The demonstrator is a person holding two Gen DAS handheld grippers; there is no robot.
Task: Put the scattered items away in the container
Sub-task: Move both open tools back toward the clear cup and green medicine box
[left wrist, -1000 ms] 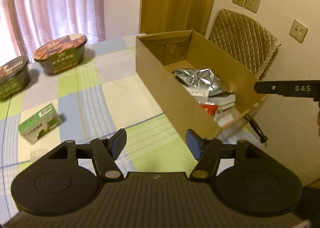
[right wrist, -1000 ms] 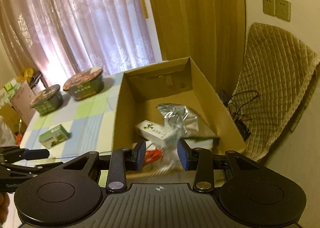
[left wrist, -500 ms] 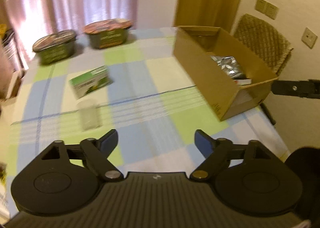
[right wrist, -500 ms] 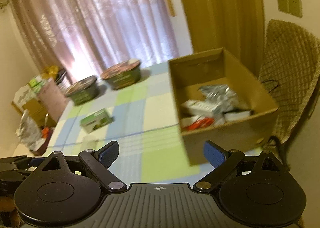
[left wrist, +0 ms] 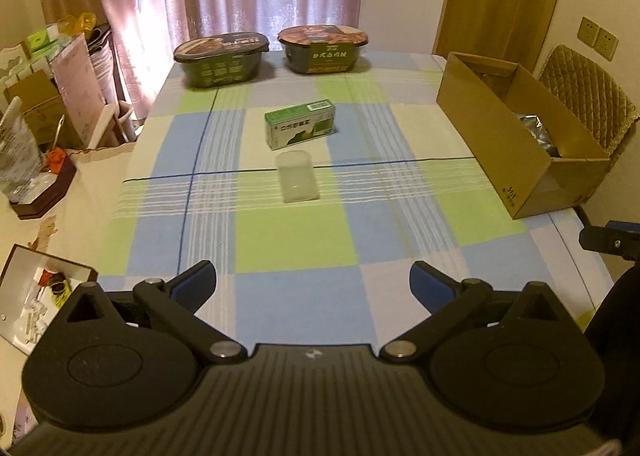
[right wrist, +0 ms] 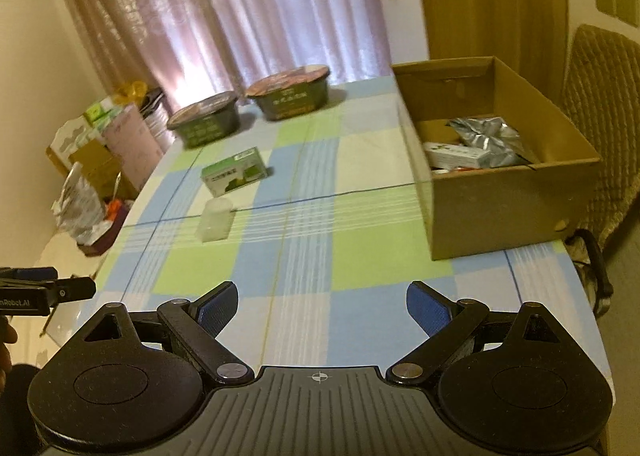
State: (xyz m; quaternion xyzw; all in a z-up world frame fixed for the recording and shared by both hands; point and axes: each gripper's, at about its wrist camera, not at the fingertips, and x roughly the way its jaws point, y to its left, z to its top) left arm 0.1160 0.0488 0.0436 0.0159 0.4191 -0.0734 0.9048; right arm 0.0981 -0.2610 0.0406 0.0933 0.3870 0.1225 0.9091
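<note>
While both the left gripper (left wrist: 313, 283) and right gripper (right wrist: 322, 306) hang wide apart and empty, a see-through plastic cup (left wrist: 298, 176) lies beside a shiny green box (left wrist: 300, 123).

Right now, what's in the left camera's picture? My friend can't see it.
An open left gripper hangs over a checked tablecloth, holding nothing. Ahead lie a clear tub and a green box, with two noodle bowls at the far edge. A cardboard box sits on the right.
</note>
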